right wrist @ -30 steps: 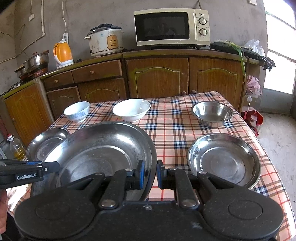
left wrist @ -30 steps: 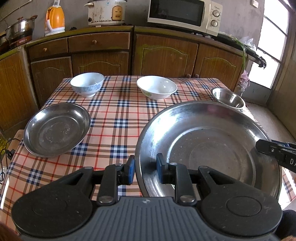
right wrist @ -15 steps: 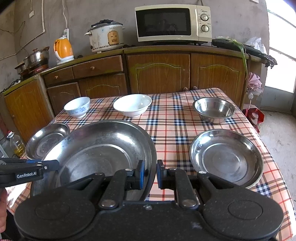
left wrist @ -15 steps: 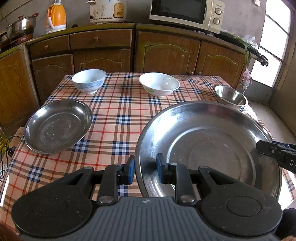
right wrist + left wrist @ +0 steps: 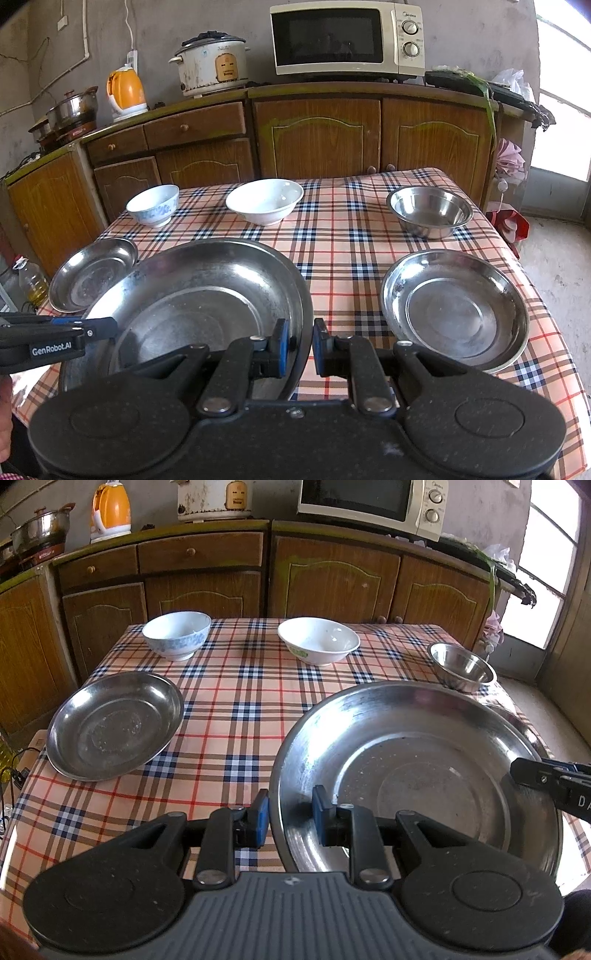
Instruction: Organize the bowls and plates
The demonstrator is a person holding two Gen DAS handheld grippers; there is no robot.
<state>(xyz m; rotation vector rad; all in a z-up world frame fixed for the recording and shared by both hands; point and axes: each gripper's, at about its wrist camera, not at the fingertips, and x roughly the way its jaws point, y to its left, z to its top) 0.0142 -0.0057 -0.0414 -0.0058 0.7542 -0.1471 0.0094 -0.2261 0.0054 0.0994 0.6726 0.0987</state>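
large steel plate point(image 5: 413, 775): wide, shallow, stainless. held over the near edge of the checked tablecloth point(image 5: 236, 701), between the two grippers, apparently clear of the table.
left gripper point(image 5: 290, 818): clamped on the plate's left rim, one blue pad outside the wall, one inside.
right gripper point(image 5: 299, 345): clamped on the plate's right rim in the same manner, one pad on each face of the wall.
handling, weight: judged light for its width. thin sheet metal, but the broad span gives leverage against each pinch.
handling, stiffness: rigid. will not sag. some rim flex is possible if the grippers pull apart or twist against each other.
handling, surface: polished and slick. the sloped wall may slide out of flat pads if the plate tips.
handling, fragility: not breakable. a drop would dent it and could strike the ceramic bowls.
grip point: the rim, on opposite sides, as now. keep both holds level with each other.
small steel plate, left point(image 5: 114, 725): on the cloth, well apart from the held plate.
small steel plate, right point(image 5: 454, 308): on the cloth, just beside the held plate's right edge.
blue-patterned bowl point(image 5: 176, 634): far left of the table. ceramic, fragile.
white bowl point(image 5: 318, 639): far centre. ceramic, fragile.
steel bowl point(image 5: 430, 210): far right. deep, light.
risk: uneven lowering, causing rim slip.
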